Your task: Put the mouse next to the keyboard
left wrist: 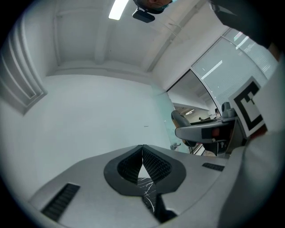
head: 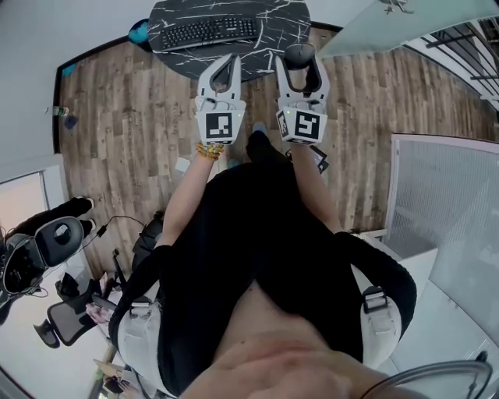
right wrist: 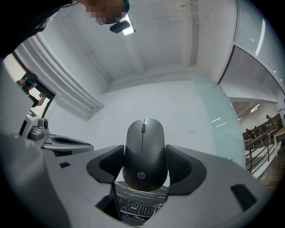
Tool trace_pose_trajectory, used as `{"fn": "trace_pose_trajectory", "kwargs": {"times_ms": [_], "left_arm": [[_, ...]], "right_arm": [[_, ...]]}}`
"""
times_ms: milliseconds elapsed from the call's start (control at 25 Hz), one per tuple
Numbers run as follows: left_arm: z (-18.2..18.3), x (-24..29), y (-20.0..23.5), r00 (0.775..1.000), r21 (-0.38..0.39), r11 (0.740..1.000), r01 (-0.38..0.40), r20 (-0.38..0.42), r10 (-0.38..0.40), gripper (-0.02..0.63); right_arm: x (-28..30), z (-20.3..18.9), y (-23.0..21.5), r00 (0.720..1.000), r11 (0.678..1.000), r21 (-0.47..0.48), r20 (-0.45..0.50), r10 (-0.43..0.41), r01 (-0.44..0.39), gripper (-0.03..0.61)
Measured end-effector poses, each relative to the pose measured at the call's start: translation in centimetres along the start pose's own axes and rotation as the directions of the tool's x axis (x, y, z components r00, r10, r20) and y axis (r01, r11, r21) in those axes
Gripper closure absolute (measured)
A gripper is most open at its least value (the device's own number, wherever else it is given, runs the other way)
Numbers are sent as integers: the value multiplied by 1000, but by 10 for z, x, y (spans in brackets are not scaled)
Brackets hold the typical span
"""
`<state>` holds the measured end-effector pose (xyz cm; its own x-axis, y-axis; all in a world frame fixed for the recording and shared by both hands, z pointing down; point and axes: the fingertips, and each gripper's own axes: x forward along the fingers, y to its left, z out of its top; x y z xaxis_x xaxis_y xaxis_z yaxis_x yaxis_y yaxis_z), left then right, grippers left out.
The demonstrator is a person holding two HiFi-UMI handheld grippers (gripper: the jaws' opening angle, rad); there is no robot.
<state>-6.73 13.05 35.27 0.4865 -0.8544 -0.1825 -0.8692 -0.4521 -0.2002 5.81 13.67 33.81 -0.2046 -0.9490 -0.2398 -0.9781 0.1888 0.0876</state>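
A dark grey mouse (right wrist: 144, 152) stands on end between the pads of my right gripper (right wrist: 144, 165), which is shut on it. In the head view the mouse (head: 299, 56) shows at the tips of that right gripper (head: 300, 70), over the near right edge of the black marble-patterned round table (head: 273, 19). A black keyboard (head: 209, 32) lies on the table's left half; the keyboard (right wrist: 132, 207) also shows below the mouse. My left gripper (head: 222, 74) hangs beside the right one, near the table's front edge. Its jaws (left wrist: 142, 161) are shut, tips touching, with nothing between them.
Wooden floor (head: 125, 125) surrounds the table. A teal object (head: 139, 32) lies by the table's left edge. A glass panel (head: 444, 210) and white railing stand at the right. An office chair (head: 54, 241) and cables sit at the lower left.
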Motion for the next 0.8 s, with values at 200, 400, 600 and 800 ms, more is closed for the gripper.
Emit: {"fn": "trace_pose_trajectory", "kwargs": {"times_ms": [200,400,600,800], "left_arm": [[-12,44,8,1000,7,1000,-18,-17,18,600],[-13,98,7,999,21,999,-42,-12,42,600],[-15,140,2,997,32,997,-69,-17,69,600],[-29,165,9,994,46,995,-94,-55,96,600]], "right_arm": [[43,-8,-25,999,1000,-20,44,20,-19,295],[83,-11,-59,997,997,-52,52,60,-57,295],[115,-19,-86,996,997,-32,53,76,-74,295],[140,-39,-96,994,995,5,34,103,-103,296]]}}
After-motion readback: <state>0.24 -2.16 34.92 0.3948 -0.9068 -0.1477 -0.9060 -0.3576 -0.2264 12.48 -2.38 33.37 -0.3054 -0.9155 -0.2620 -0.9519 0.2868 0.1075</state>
